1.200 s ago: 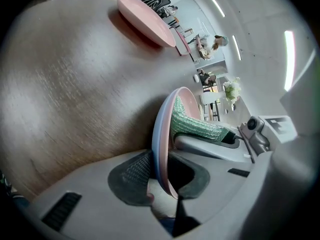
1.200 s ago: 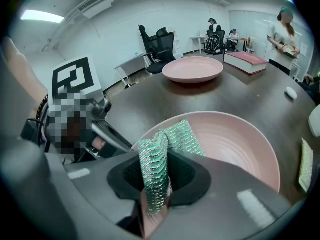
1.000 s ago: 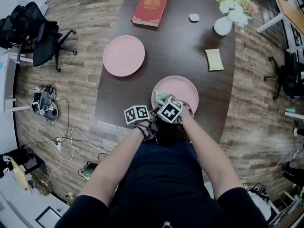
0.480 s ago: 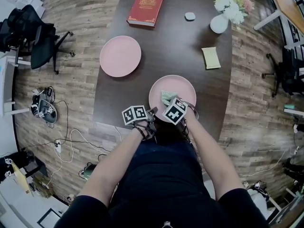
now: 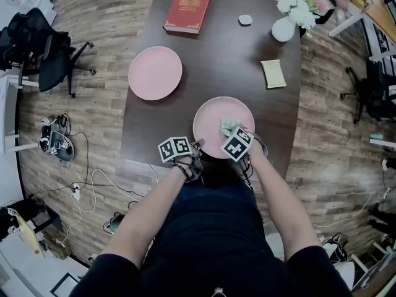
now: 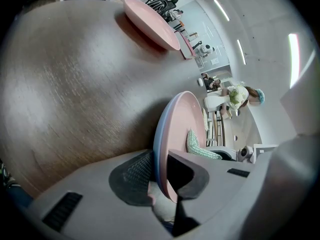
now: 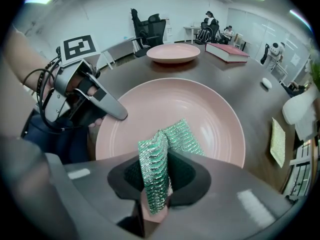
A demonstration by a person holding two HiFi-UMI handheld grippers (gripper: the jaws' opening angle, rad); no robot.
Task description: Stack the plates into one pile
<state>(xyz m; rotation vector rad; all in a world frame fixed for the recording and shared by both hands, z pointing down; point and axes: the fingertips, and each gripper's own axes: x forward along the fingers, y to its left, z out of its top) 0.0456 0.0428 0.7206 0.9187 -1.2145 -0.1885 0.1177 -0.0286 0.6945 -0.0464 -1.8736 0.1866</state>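
Observation:
Two pink plates lie on the dark table (image 5: 247, 60). The near plate (image 5: 210, 113) lies right in front of me. My left gripper (image 5: 197, 148) is shut on its near-left rim; in the left gripper view that rim (image 6: 159, 149) runs between the two pads. My right gripper (image 5: 231, 130) hangs over the plate's right part, shut on a green sponge (image 7: 159, 159) whose free end rests on the plate (image 7: 210, 114). The second plate (image 5: 154, 73) lies apart at the far left, near the table's left edge.
A red book (image 5: 187, 10) lies at the far end. A small white object (image 5: 245, 20), a white vase of flowers (image 5: 286, 25) and a yellow-green pad (image 5: 273, 73) sit on the right side. An office chair (image 5: 52, 48) stands on the floor to the left.
My right gripper has carried the sponge from the plate's middle towards its right side. The left gripper and both plates have stayed where they were.

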